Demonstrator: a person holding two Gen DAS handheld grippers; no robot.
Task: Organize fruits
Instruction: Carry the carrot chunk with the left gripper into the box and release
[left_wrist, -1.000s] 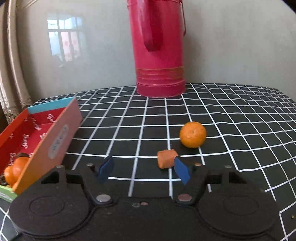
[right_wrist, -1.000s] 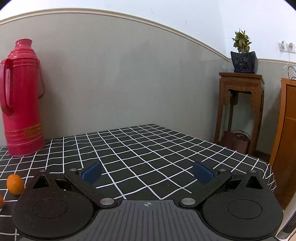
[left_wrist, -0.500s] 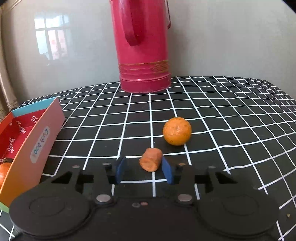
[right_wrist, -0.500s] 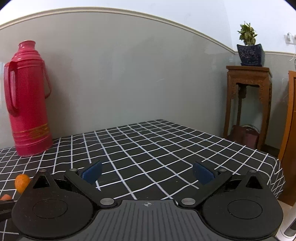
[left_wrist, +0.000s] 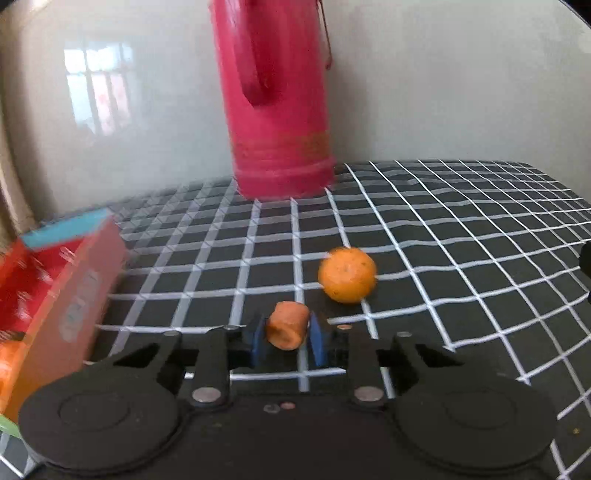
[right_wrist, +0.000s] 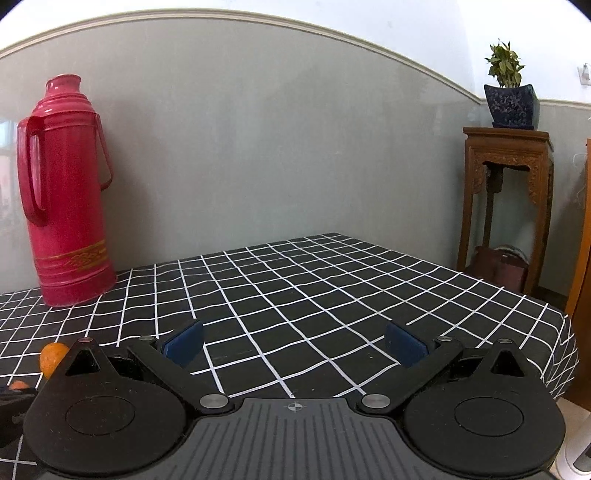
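My left gripper (left_wrist: 286, 341) is shut on a small orange carrot chunk (left_wrist: 287, 325), held between its blue pads just above the checked tablecloth. A round tangerine (left_wrist: 347, 275) lies on the cloth just beyond and to the right of it; it also shows in the right wrist view (right_wrist: 51, 356). An open red and orange box (left_wrist: 70, 295) stands at the left, with orange fruit (left_wrist: 9, 360) inside at its near end. My right gripper (right_wrist: 293, 341) is open and empty over the cloth, well to the right of the fruit.
A tall red thermos (left_wrist: 275, 99) stands at the back of the table against the wall, also in the right wrist view (right_wrist: 64, 199). The table's right edge (right_wrist: 554, 332) drops off toward a wooden plant stand (right_wrist: 508, 206) with a potted plant (right_wrist: 509, 99).
My left gripper moved up to the carrot chunk and closed on it; the view has since shifted slightly right and is blurred. The right gripper turned a little to the left and stayed open.
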